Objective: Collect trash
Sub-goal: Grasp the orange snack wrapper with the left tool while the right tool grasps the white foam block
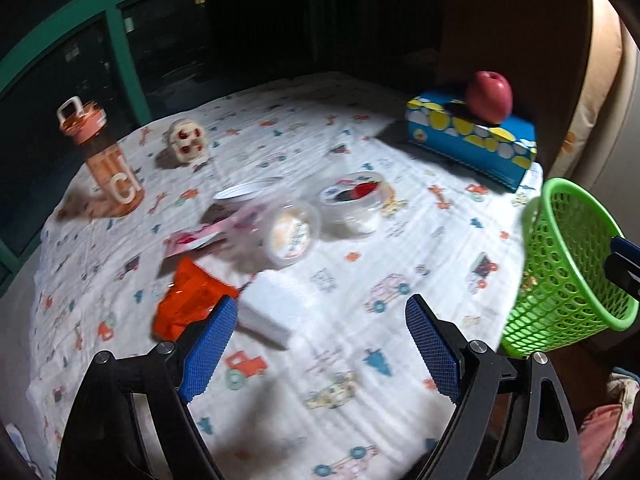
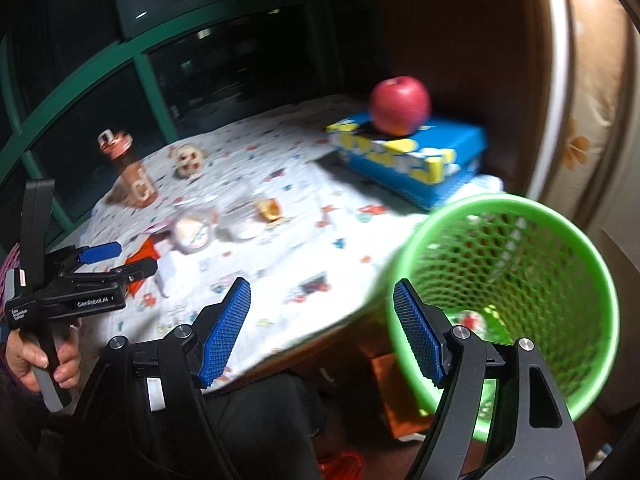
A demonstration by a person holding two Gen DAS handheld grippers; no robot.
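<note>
A green mesh basket [image 2: 508, 280] hangs off the table's right edge, also in the left wrist view [image 1: 568, 264]; a scrap lies in its bottom. My right gripper [image 2: 320, 328] is open, its right finger at the basket's near rim. My left gripper [image 1: 320, 344] is open and empty above the cloth, also seen from the right wrist [image 2: 116, 258]. Ahead of it lie an orange wrapper [image 1: 188, 300], a white tissue [image 1: 272, 308], a pink wrapper [image 1: 200, 238], a tipped plastic cup [image 1: 290, 232], an upright cup with scraps [image 1: 352, 204] and a clear lid [image 1: 248, 194].
An orange water bottle [image 1: 108, 160] and a small skull-like toy [image 1: 188, 142] stand at the back left. A blue tissue box [image 1: 472, 140] with a red apple [image 1: 490, 96] on it sits at the back right. The table wears a patterned white cloth [image 1: 340, 380].
</note>
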